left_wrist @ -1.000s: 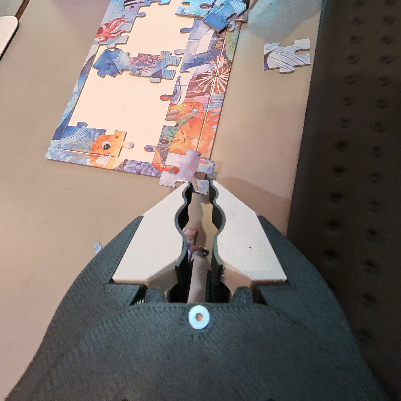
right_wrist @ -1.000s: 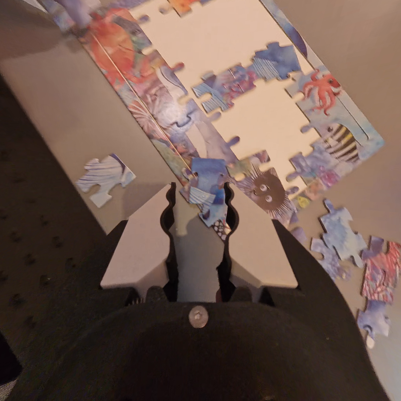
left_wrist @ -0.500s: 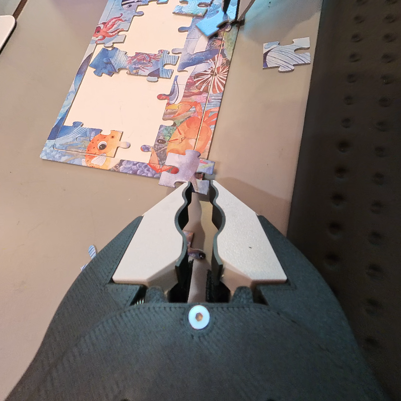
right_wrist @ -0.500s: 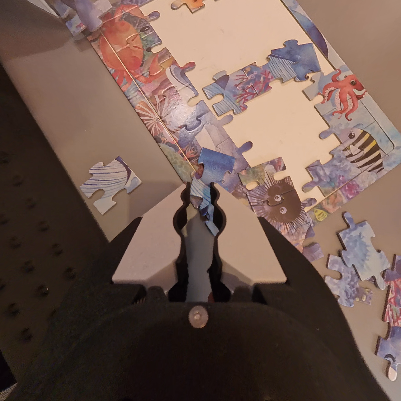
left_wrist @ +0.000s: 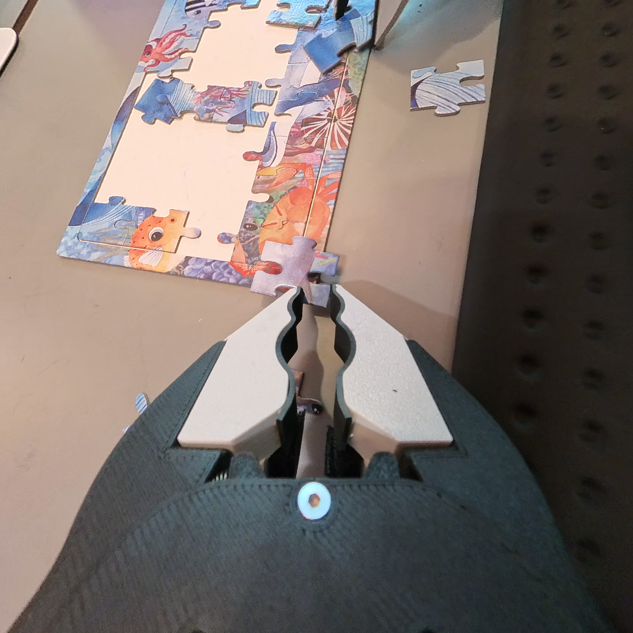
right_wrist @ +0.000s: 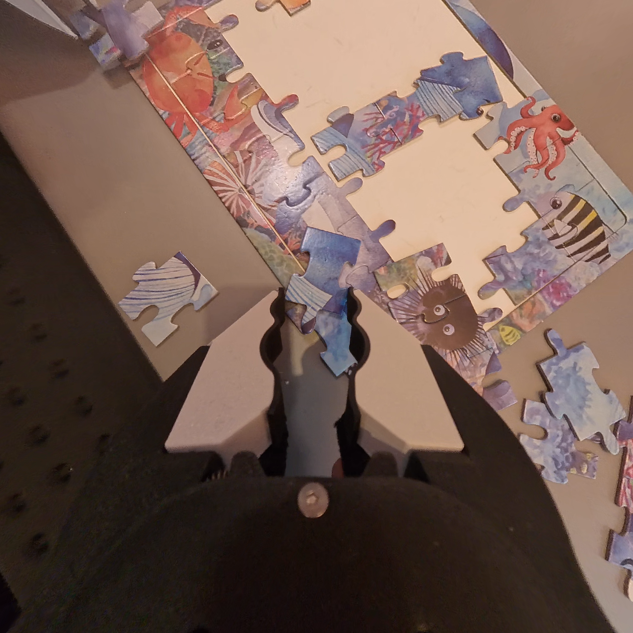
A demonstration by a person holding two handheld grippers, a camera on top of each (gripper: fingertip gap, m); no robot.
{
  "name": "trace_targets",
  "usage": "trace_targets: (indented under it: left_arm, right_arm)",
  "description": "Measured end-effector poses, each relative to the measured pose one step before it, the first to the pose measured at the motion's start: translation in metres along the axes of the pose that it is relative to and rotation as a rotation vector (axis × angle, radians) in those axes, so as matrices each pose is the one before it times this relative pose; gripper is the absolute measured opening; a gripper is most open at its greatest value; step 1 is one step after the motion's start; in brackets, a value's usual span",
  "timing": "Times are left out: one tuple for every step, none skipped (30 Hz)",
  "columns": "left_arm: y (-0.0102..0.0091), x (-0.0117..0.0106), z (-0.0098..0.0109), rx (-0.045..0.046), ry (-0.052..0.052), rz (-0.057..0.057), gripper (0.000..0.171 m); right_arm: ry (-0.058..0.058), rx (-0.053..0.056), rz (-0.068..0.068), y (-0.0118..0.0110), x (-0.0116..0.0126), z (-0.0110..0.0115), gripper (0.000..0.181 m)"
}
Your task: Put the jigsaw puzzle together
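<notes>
To do this well, each piece should be turned flat and lined up over an empty spot on the puzzle board (left_wrist: 191, 178) before it is pushed down. The right claw (right_wrist: 315, 294) is nearly closed, pinching a blue piece (right_wrist: 325, 270) above the board's edge. The left claw (left_wrist: 315, 291) is nearly closed too, pinching a pale purple piece (left_wrist: 287, 263) at the near corner.

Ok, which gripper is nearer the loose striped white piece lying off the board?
Right. The right gripper sits just beside the striped white piece, at the board's near end; the left gripper is at the opposite end.
</notes>
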State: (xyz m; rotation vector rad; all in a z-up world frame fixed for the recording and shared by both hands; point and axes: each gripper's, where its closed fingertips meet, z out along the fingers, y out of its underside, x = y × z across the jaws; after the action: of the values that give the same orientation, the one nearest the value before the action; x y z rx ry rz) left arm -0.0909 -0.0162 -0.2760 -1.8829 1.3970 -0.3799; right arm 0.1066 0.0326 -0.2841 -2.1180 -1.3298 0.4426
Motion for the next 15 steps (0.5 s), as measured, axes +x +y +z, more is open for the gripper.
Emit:
trace_targets:
  left_arm:
    - [-0.00041,0.00001,0.00006,0.00132,0.0011,0.0007,0.014]
    - [-0.00028,0.00003,0.00016,0.00034,0.0016,0.0009,0.014]
    - [-0.00042,0.00025,0.00025,0.00041,0.0021,0.0012,0.014]
    - [-0.00036,0.00017,0.00052,0.00036,0.0024,0.0013,0.014]
    - [-0.00067,0.00018,0.00076,0.00107,0.0022,0.0021,0.014]
    - [-0.00078,0.00034,0.00074,0.00088,0.0031,0.0019,0.014]
    - [-0.0008,0.00041,0.00089,0.00103,0.0035,0.0024,0.014]
    - [-0.00083,0.00009,0.00063,0.00079,0.0015,0.0032,0.014]
    - [-0.00071,0.00017,0.00048,0.00058,0.0012,0.0035,0.014]
    - [-0.00079,0.00024,0.00007,0.00171,0.0018,0.0024,0.014]
    - [-0.00052,0.00025,-0.00021,0.00224,0.0021,0.0003,0.014]
    - [-0.00006,-0.00003,-0.00013,0.00134,0.0009,-0.0008,0.014]
    - [0.00014,-0.00015,-0.00013,0.00082,0.0007,-0.0009,0.014]
    - [0.00034,-0.00009,0.00034,0.00023,0.0018,-0.0016,0.014]
    - [0.00044,-0.00007,0.00042,-0.00043,0.002,-0.0008,0.014]
  right_arm:
    - [-0.0164,0.0162,-0.0076,-0.00361,-0.00394,-0.00086,0.034]
    - [-0.0218,0.0149,-0.0108,-0.00422,-0.00568,-0.00043,0.034]
    - [-0.0175,0.0087,-0.013,-0.00384,-0.00551,0.00071,0.034]
    - [-0.0122,0.0055,-0.0111,-0.00367,-0.00475,0.00186,0.035]
    - [-0.0243,0.0124,-0.012,-0.00469,-0.00668,0.0028,0.035]
    - [-0.0341,0.0187,-0.0095,-0.00545,-0.00826,0.00388,0.035]
    - [-0.0313,0.0092,-0.0048,-0.00395,-0.00742,0.0045,0.041]
    - [-0.0225,-0.0078,-0.0052,-0.00123,-0.00531,0.0041,0.049]
    - [-0.0045,-0.0103,-0.0106,0.00017,-0.00153,0.00174,0.054]
    - [0.0166,0.0008,-0.0066,0.00005,0.00291,-0.00181,0.055]
    - [0.0157,0.0071,0.009,0.00043,0.00483,-0.00433,0.055]
    - [0.014,0.0044,0.0244,0.00211,0.0061,-0.00601,0.055]
    - [0.0187,0.0008,0.0263,0.00378,0.00734,-0.00668,0.055]
    - [0.0232,-0.008,0.0196,0.00602,0.00776,-0.00649,0.055]
    - [0.0211,-0.0203,0.0115,0.00835,0.00712,-0.00574,0.055]
